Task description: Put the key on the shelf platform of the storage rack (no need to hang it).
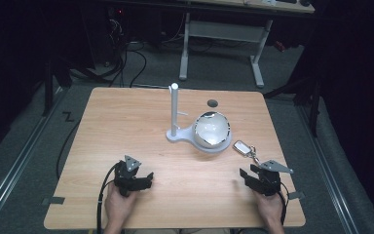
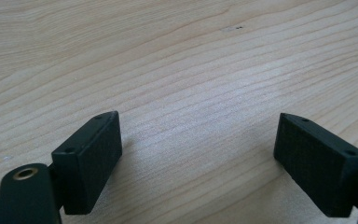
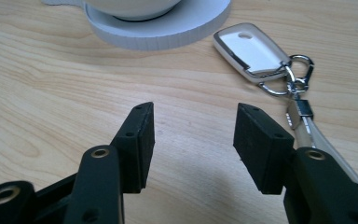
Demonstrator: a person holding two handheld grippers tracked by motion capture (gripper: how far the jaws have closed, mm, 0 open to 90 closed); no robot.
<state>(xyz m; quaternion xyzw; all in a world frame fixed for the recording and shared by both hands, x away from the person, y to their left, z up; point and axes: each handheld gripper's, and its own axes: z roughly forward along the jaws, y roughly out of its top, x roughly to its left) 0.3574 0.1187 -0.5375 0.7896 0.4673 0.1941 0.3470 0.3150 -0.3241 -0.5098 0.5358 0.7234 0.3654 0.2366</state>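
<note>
Wood-grain tabletop (image 1: 126,122) carries everything here. The key fob (image 1: 242,146), white with a silver edge, lies flat near the right gripper (image 1: 247,176), at about twelve o'clock from it in the high view. Its metal ring and clasp (image 3: 294,78) lead into a pale strap (image 3: 317,140) that runs back beside that gripper's right-hand jaw; whether strap and jaw touch is hard to judge.

The right gripper's jaws stand apart with only bare wood between them, pinching nothing, and the fob sits just outside the gap at roughly one o'clock in the right gripper view.

At ten o'clock from the fob, just beside it, stands a white stand (image 1: 185,135) with a round base holding a white bowl (image 1: 212,128), and an upright post (image 1: 174,109) rises at its far left. A small dark hole (image 1: 213,103) marks the table beyond the bowl.

The left gripper (image 1: 148,178) rests well apart at nine o'clock from the right one, its jaws spread wide over empty wood.
</note>
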